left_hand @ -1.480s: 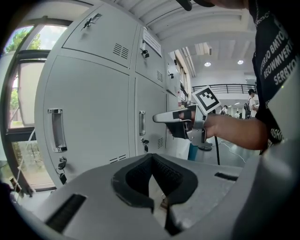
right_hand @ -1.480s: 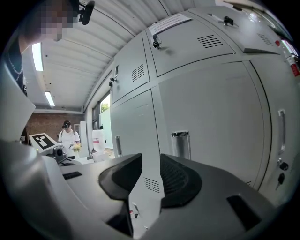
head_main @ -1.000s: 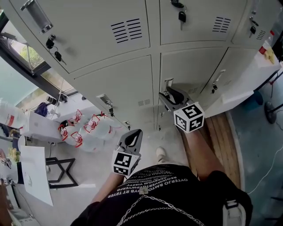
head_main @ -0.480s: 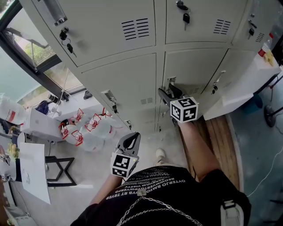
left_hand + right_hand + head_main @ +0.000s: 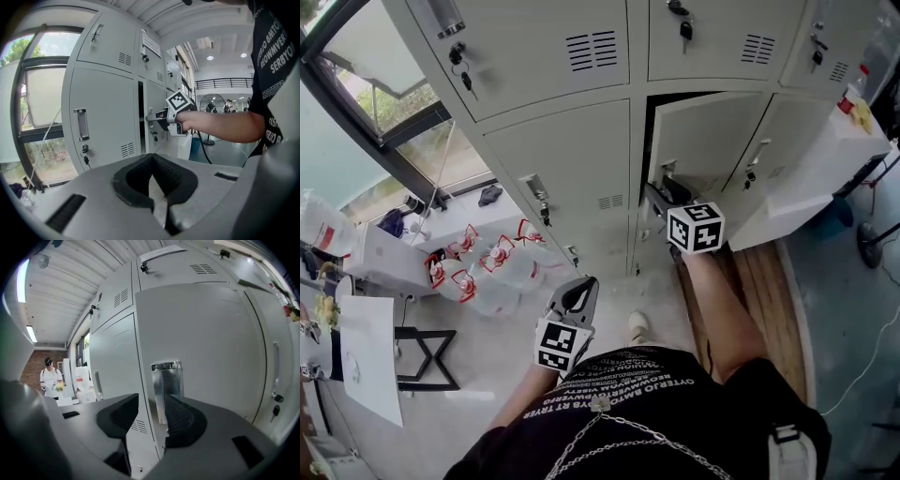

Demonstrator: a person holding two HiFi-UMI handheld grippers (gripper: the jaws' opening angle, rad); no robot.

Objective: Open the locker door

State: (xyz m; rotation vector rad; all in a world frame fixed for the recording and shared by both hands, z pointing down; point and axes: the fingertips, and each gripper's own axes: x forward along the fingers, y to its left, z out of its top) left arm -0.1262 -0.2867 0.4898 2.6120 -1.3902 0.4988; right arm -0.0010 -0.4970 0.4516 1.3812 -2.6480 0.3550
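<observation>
Head view: locker door [image 5: 703, 141], lower row, middle column, stands ajar. A dark gap [image 5: 659, 112] shows along its top and handle-side edge, and the hinge side looks to be on the right. Judged partly done: the latch is free and the door is swung out a little, with most of the swing left to make (how wide counts as "open" the task does not say).

Right gripper [image 5: 661, 199] is at the door's free edge. In the right gripper view its jaws are apart and closing, with the door's edge and the handle [image 5: 166, 380] in the gap between them. The pads do not visibly press on either, so no firm hold yet.

Left gripper [image 5: 577, 295] hangs low near the person's body, well apart from the lockers. Its jaws are drawn together with nothing in them.

Materials: doors are pale grey painted sheet metal, flat and matt, with pressed louvre vents [image 5: 592, 49]. The handle is a rectangular recessed plate, bright chrome, mirror-like. Jaw pads are black, curved and ribbed, and look rubbery. Small keys [image 5: 467, 80] dangle from locks on neighbouring doors.
</observation>
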